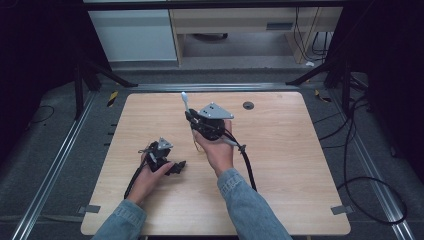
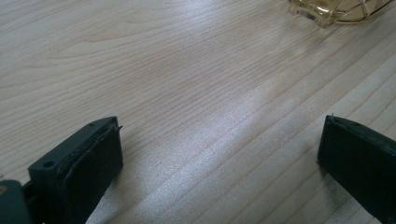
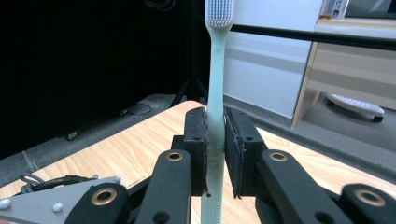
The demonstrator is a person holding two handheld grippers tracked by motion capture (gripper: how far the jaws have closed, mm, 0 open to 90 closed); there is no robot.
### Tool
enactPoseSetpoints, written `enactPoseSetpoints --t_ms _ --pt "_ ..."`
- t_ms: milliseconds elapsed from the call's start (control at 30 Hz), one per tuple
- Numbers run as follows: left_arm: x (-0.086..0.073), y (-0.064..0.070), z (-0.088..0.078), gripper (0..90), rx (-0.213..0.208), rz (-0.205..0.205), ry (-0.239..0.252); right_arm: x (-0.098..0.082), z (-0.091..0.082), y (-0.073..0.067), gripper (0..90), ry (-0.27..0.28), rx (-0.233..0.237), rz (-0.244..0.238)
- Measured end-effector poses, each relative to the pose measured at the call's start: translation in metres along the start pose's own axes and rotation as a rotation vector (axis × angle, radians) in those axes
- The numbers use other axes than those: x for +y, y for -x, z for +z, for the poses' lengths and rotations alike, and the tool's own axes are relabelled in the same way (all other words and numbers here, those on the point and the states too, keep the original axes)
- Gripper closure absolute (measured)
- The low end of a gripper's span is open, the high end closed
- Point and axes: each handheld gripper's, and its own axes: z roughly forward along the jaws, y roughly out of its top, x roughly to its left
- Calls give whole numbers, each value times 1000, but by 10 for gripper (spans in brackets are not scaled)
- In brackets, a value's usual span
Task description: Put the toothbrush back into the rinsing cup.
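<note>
Toothbrush (image 3: 215,93) is clamped low on its handle between the right gripper (image 3: 215,149) pads, long axis upright, bristles topmost, held above the table (image 1: 280,150). Left gripper (image 1: 170,167) is released, jaws wide, resting low; a clear amber cup (image 2: 336,11) is noted ahead of it.

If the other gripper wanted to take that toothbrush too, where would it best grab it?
Probably on the bare stretch of handle above the right gripper, which is shut low on the toothbrush. The brush stands upright with its bristle head on top, so the left gripper, now open, could come in level from the side, below the bristles.
</note>
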Motion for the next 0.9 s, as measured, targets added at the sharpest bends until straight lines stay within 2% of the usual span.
enactPoseSetpoints --t_ms 300,767,900 --pt "0 0 0 0 0 0 0 -2 1 0 793 19 4 -28" --pt "0 0 0 0 0 0 0 -5 2 -1 793 31 0 -28" --pt "0 0 0 0 0 0 0 -6 3 -2 793 31 -5 -41"
